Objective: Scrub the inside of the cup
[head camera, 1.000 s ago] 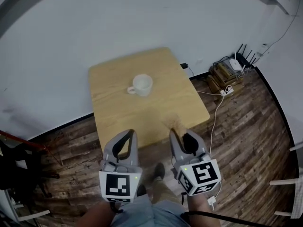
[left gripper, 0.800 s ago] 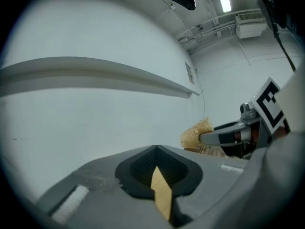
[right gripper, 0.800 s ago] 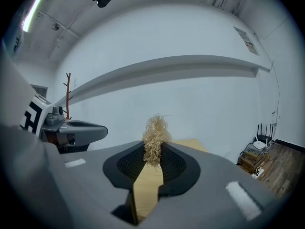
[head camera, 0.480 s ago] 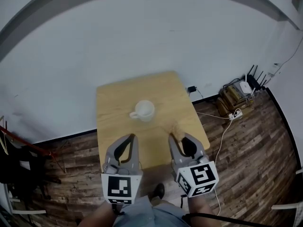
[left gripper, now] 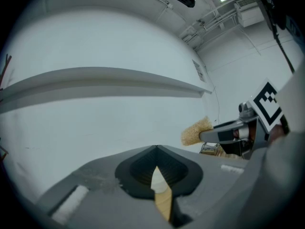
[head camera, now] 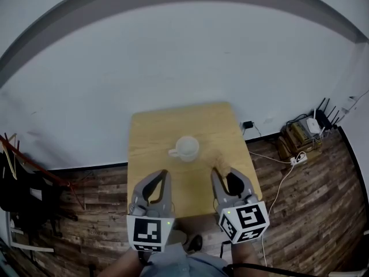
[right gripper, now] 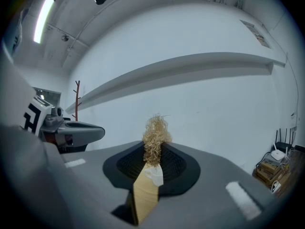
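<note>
A white cup (head camera: 187, 148) with its handle to the left stands upright near the middle of a small wooden table (head camera: 150, 137). My right gripper (head camera: 219, 172) hovers over the table's near right part, shut on a straw-coloured scrubber tuft (head camera: 219, 159) that sticks out past its tips. In the right gripper view the scrubber (right gripper: 155, 136) rises from the shut jaws of the right gripper (right gripper: 155, 149), and the cup (right gripper: 153, 175) shows small in the gap below. My left gripper (head camera: 162, 174) hangs beside it, shut and empty. The left gripper (left gripper: 156, 149) sees only a strip of table (left gripper: 162, 202).
A white wall runs behind the table. On the wooden floor to the right lie a router (head camera: 316, 123), a power strip (head camera: 298, 159) and cables. A dark rack with hanging things (head camera: 23, 183) stands at the left. The person's shoe (head camera: 196, 242) shows below the table edge.
The head view has tilted up: table and cup now sit lower, further right and smaller, with more wall above. Both grippers keep the same stance and grip.
</note>
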### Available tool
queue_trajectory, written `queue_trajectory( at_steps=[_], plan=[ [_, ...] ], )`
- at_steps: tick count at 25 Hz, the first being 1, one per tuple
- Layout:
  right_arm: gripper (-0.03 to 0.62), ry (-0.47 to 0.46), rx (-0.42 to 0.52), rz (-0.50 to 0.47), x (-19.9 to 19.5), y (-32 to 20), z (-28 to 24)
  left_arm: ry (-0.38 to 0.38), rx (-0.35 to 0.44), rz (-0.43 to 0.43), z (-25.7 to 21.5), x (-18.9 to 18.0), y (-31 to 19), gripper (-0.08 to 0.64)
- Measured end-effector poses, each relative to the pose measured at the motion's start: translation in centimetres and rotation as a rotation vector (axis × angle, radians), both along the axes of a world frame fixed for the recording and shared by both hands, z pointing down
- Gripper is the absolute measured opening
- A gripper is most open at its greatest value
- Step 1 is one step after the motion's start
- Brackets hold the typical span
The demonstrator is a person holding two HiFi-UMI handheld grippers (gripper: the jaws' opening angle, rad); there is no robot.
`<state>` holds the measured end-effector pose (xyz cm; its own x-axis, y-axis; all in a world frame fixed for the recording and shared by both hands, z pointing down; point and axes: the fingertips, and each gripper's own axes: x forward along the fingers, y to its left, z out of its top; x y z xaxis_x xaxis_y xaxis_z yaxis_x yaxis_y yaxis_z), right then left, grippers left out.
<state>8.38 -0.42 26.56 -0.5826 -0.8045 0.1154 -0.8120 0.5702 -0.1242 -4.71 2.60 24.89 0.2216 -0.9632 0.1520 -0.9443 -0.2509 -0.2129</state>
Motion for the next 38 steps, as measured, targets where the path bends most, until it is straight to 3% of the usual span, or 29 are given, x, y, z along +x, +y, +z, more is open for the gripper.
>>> queue_trajectory(
  at_steps=[7,11,21,27,31,38],
  plan=[
    [0.08,0.009,-0.03,-0.016,-1.4,-2.6,1.0,0.016,-0.022,-0.005,1.4,-1.4,-2.5,0.02],
    [0.08,0.028,-0.064,-0.021,-2.7,-4.7,2.0,0.098,-0.056,0.002,2.7,-2.1,-4.9,0.018],
    [0.08,0.108,-0.18,-0.048,-6.2,-8.3,7.0,0.198,-0.151,0.13,9.6,-4.7,-10.0,0.02],
    [0.08,0.126,-0.251,-0.072,-8.2,-10.2,10.7,0.252,-0.216,0.256,14.5,-5.5,-13.0,0.02],
    [0.08,0.163,-0.278,-0.084,-8.4,-10.6,12.7,0.23,-0.242,0.345,17.5,-5.8,-14.3,0.055],
    [0.08,0.161,-0.319,-0.104,-8.6,-12.0,14.4,0.102,-0.176,0.576,20.6,-4.4,-16.5,0.167]
  ],
)
